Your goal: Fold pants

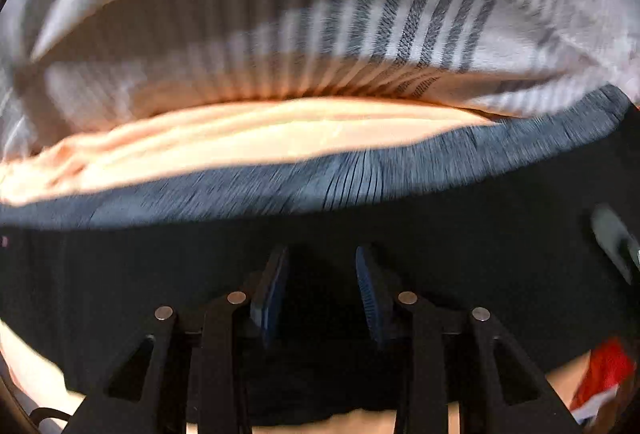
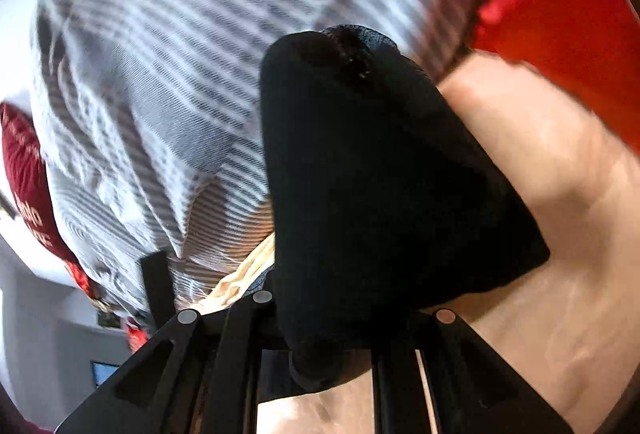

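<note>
Overhead, black pants bunched over right gripper

We see soft, matt black cloth pants with a ribbed grey waistband. The striped blanket looks woven and rough. The left gripper has matt black plastic and shiny metal pins.

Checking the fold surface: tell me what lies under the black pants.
Under the black pants a peach sheet shows at their edges. Whatever lies beneath their middle is covered.
</note>
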`<state>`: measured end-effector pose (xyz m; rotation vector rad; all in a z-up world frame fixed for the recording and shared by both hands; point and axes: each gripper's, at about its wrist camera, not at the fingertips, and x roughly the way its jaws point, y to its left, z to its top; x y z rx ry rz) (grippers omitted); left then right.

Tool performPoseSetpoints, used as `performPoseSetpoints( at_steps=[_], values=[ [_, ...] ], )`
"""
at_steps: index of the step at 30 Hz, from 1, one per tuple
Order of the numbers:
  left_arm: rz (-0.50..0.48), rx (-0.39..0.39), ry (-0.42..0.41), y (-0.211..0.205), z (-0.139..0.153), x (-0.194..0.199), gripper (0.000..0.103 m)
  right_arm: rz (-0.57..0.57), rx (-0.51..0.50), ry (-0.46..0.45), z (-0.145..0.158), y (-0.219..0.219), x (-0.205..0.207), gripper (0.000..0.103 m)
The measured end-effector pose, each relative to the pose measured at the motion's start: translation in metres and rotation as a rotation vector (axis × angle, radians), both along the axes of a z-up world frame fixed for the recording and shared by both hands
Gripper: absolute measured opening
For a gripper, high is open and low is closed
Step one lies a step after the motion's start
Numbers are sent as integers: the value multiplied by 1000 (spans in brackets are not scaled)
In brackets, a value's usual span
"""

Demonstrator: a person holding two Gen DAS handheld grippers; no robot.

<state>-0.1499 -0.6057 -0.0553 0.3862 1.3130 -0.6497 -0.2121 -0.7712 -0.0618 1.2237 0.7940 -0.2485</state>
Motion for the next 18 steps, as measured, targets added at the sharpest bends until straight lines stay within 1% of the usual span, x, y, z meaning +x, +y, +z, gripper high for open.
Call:
performPoseSetpoints(
  at_steps=[2, 3, 4, 5, 6, 7, 8, 9, 10, 11, 15, 17, 18],
  values=[
    [-14, 12, 38, 15, -3, -17, 37, 28, -36, 6, 11, 6, 9, 13],
    [-28, 27, 66, 18, -12, -26, 37, 46, -57, 11, 16, 11, 14, 14],
    [-33, 28, 54, 21, -19, -33, 37, 72, -67, 25, 19, 15, 20, 14],
    [-59, 21, -6, 20, -22, -42, 37, 102, -95, 38, 23, 24, 27, 13],
    [-88, 34, -39, 16, -22, -47, 37, 129, -137, 45, 31, 32, 35, 13],
    [-103, 44, -41, 13, -19, -49, 37, 150, -169, 50, 38, 38, 41, 13],
    [-93, 30, 0, 15, -17, -44, 37, 167, -198, 55, 45, 44, 47, 13],
    [-67, 8, 64, 22, -15, -36, 37, 192, -238, 66, 53, 52, 56, 13],
    [-44, -7, 99, 30, -12, -29, 37, 214, -268, 75, 59, 59, 63, 13],
    [-24, -17, 110, 41, -8, -22, 37, 243, -306, 84, 66, 69, 74, 13],
    [32, -10, 55, 104, 18, 13, 37, 357, -439, 115, 84, 117, 117, 13],
    [70, 6, 46, 138, 24, 35, 37, 406, -491, 137, 85, 145, 137, 13],
    [96, 28, 38, 156, 25, 49, 37, 428, -515, 150, 83, 160, 145, 13]
  ],
)
